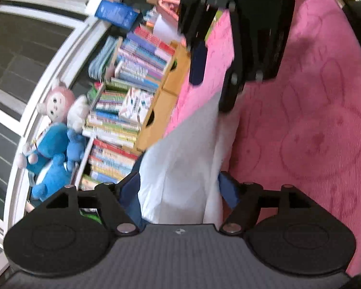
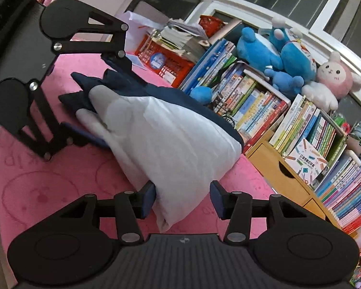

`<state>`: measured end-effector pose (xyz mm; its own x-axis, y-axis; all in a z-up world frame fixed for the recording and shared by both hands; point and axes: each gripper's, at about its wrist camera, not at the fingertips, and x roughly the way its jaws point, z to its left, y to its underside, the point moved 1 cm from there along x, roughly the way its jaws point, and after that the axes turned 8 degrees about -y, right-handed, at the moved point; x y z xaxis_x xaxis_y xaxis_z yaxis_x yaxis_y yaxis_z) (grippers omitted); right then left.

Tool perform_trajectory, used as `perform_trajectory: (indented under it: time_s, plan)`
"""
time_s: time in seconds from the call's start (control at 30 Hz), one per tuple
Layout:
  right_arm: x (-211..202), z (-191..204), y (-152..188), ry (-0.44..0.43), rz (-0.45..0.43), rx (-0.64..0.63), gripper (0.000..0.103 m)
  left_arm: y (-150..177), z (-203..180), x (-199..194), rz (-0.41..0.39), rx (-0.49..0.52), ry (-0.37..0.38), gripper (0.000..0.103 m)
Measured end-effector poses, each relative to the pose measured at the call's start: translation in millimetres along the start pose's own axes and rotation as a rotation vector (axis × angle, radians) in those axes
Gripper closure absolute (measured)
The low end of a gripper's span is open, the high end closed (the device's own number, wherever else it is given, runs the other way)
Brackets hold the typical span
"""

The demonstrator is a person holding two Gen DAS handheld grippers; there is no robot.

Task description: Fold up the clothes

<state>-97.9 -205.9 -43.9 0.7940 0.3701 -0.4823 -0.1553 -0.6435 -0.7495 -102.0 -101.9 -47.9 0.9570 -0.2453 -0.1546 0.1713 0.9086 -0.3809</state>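
Note:
A puffy garment, white [image 2: 170,139] with a navy side [image 2: 122,82], lies bunched on the pink bed cover [image 2: 60,180]. Its narrow white end sits between the jaws of my right gripper [image 2: 183,197]. The left pad touches it and the right pad stands slightly off, so the gripper is open. At the garment's far end my left gripper [image 2: 108,102] is open wide, one finger above the navy part and one low by the white edge. In the left wrist view white cloth [image 1: 180,163] fills the space between the left gripper's [image 1: 179,191] pads, with the right gripper [image 1: 211,89] beyond.
A crowded bookshelf [image 2: 252,101] and a wooden drawer unit [image 2: 281,168] line the bed's far edge. Blue and pink plush toys [image 2: 288,55] sit on top under the window. A red crate [image 2: 166,62] of papers stands behind the garment. Pink cover [image 1: 312,120] spreads to the side.

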Motion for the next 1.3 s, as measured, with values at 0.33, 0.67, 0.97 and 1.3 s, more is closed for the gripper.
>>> perform_trajectory:
  time_s: [0.33,0.67,0.97,1.3]
  plan:
    - [4.5,-2.2,-4.9,-0.080,-0.082,0.248,0.039,37.7,45.6,-20.2,0.131,-0.092,0.018,0.025]
    - [38.2,43.0,-34.5,-0.024,-0.037,0.026,0.037,31.6,20.2,12.4,0.121,0.011,0.113,0.090]
    - [70.4,87.7,-54.1,0.120,-0.016,-0.366,0.084,43.9,39.5,2.1,0.154,-0.102,0.076,0.098]
    - [49.2,65.4,19.5,0.242,0.143,-0.433,0.082,58.3,22.2,9.6,0.209,-0.163,0.179,0.099]
